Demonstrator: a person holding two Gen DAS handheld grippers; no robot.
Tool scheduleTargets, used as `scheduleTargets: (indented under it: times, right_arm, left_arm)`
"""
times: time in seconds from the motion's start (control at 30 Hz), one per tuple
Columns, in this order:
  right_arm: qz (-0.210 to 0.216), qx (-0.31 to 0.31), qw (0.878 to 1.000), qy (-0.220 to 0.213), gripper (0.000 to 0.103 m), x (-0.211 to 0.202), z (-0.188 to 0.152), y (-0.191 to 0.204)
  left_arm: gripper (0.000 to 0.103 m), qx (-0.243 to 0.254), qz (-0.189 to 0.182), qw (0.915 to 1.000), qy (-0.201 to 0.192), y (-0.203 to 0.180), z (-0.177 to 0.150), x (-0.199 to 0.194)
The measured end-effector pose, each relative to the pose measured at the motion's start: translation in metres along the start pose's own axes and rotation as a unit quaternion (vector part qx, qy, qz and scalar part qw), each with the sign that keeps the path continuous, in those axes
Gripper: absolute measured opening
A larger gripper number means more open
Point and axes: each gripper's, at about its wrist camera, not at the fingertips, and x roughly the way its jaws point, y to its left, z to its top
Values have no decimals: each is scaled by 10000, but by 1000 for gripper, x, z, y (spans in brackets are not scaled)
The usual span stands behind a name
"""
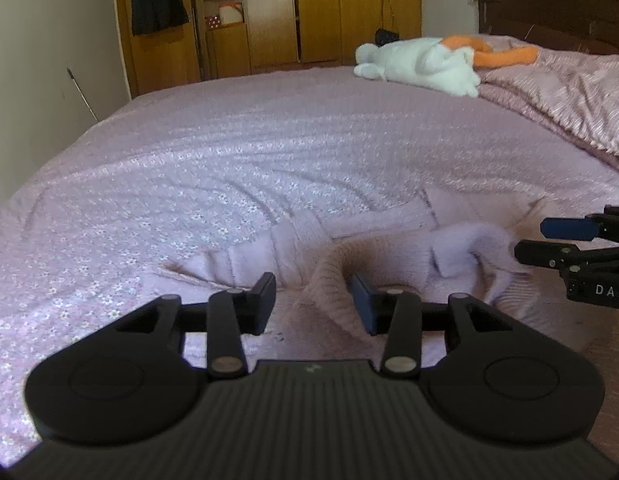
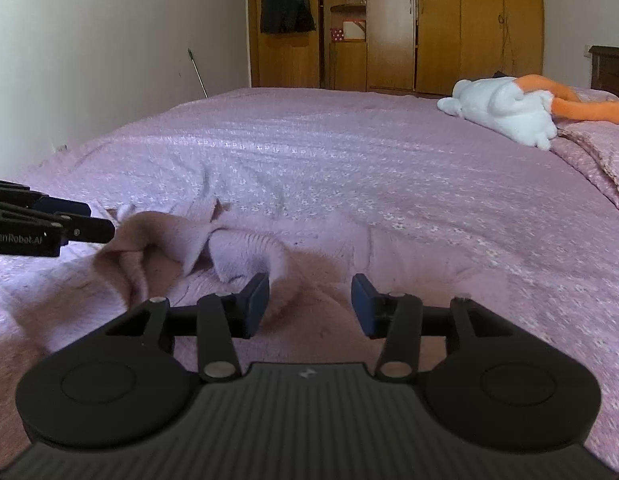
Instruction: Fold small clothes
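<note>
sweater (image 2: 237, 248) rumpled; both grippers spread

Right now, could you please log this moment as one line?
left gripper: open | right gripper: open | pink knit garment: crumpled, unfolded on bed

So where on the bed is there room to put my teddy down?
The flowered pink bedspread lies bare between the crumpled pink knitted garment and the white-and-orange plush toy. It is crowded near both open grippers, left and right, around the garment.
</note>
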Motion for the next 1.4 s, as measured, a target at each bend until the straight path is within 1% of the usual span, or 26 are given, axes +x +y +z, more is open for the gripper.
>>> scheduleTargets:
  times: [0.13, 0.23, 0.4, 0.6, 0.8, 0.9, 0.93, 0.97, 1.0, 1.03, 1.07, 1.13, 1.27, 1.4]
  right_arm:
    - [163, -119, 9998, -61, 54, -22, -12, 7]
    - [240, -344, 9991, -39, 54, -32, -22, 18]
    - [529, -527, 9972, 100, 54, -33, -34, 31]
    - [642, -961, 9931, 203, 54, -29, -43, 45]
    - [672, -1275, 9891, 298, 54, -19, -48, 55]
    - [661, -1337, 9884, 270, 54, -14, -51, 57]
    - [647, -1343, 9885, 241, 52, -14, -51, 57]
    - [650, -1353, 9884, 215, 43, -14, -51, 57]
    - [666, -1369, 9882, 186, 37, -14, -49, 56]
    - [638, -1400, 9880, 135, 24, -16, -47, 56]
    - [572, -1426, 9881, 79, 16, -16, -43, 54]
    - [481, -1362, 9895, -66, 15, -17, -34, 47]
    - [309, -1072, 9933, -297, 13, -17, -9, 24]
    - [-119, -799, 9952, -554, 12, -13, 13, -3]
  left_arm:
    - [45, 1, -167, 9998, -47, -5, -6, -20]
    - [45, 143, -267, 9995, -12, -15, -15, -29]
    - [45, 489, -470, 9976, 114, -32, -34, -34]
    - [45, 846, -731, 9934, 245, -46, -53, -34]
    - [45, 1003, -766, 9913, 367, -54, -63, -21]
    - [45, 1172, -651, 9906, 266, -57, -67, -15]
    - [44, 1201, -629, 9905, 216, -56, -68, -14]
    - [39, 1210, -629, 9905, 180, -55, -69, -12]
    - [19, 1197, -653, 9905, 178, -54, -68, -11]
    - [13, 1148, -674, 9909, 194, -51, -66, -11]
    - [13, 1056, -718, 9917, 167, -47, -63, -12]
    - [11, 924, -730, 9930, 30, -37, -55, -16]
    - [11, 828, -314, 9957, -287, -12, -34, -19]
    - [10, 519, 19, 9975, -479, 23, -9, -12]
